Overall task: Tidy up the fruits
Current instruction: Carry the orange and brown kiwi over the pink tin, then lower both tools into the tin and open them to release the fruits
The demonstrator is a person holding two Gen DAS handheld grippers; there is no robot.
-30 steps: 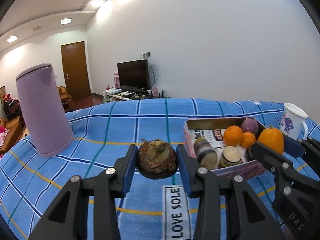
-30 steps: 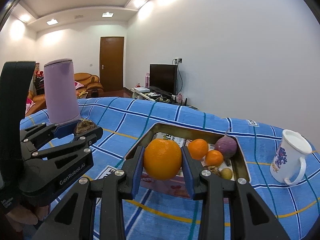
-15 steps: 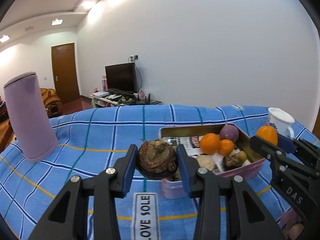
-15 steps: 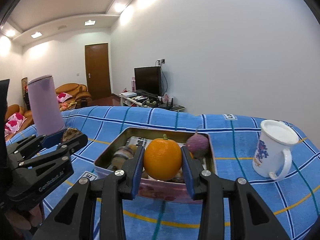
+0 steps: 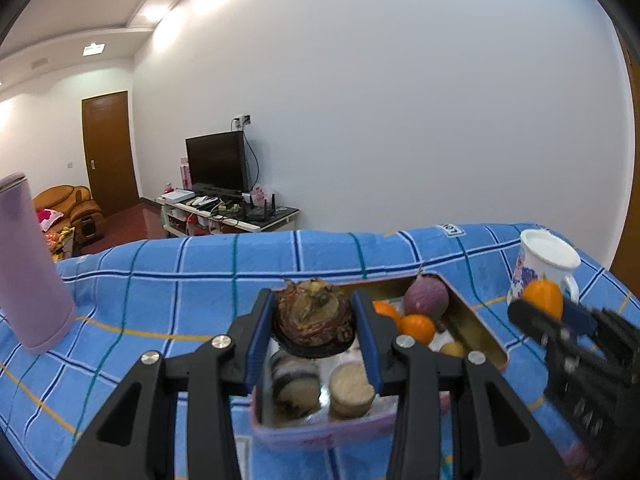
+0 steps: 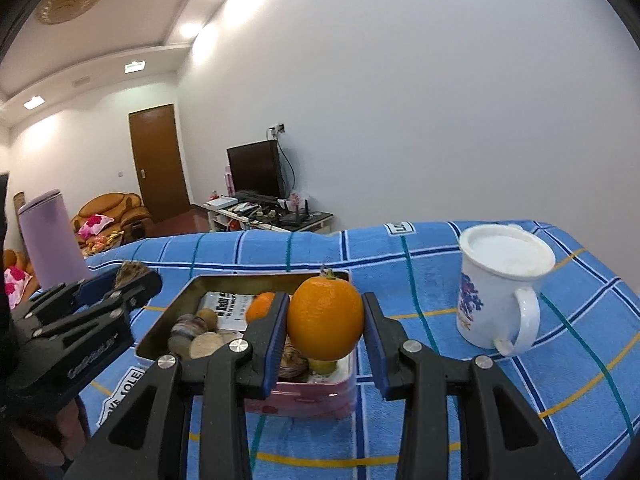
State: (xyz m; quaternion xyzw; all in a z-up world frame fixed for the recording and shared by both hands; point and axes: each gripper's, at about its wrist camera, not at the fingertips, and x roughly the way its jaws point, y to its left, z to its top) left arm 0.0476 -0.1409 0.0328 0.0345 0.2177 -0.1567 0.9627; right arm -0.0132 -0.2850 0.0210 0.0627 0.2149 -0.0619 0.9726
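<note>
Two claws appear, each clenched on one fruit. Left claw (image 5: 314,322) grasps a dark brown, dried-looking fruit (image 5: 313,318) between its blue pads, held above the near end of the tin (image 5: 476,330). Right claw (image 6: 325,322) grasps a large orange (image 6: 325,318), held above the near right corner of the same tin (image 6: 168,330).

One rectangular tin lies on the desk. Inside it, the left wrist view shows two small oranges (image 5: 416,328), one purple round fruit (image 5: 425,298), one small yellowish fruit (image 5: 452,348) and two cut, disc-faced pieces (image 5: 352,390) at the near end; printed paper lines its floor. One white mug (image 6: 500,288) with a blue floral print stands to the right of the tin, apart from it, handle toward the near right. One lilac cylinder (image 6: 50,240) stands upright, far left.

Surface: a blue checked cloth (image 5: 180,280) with white, teal and yellow lines covers the desk. Room: white walls, a brown door (image 6: 160,162), a dark television (image 6: 256,168) on a low stand, and an orange-brown sofa (image 6: 112,212).

Both claws point forward and slightly downward, side by side, each visible in the other's view.
</note>
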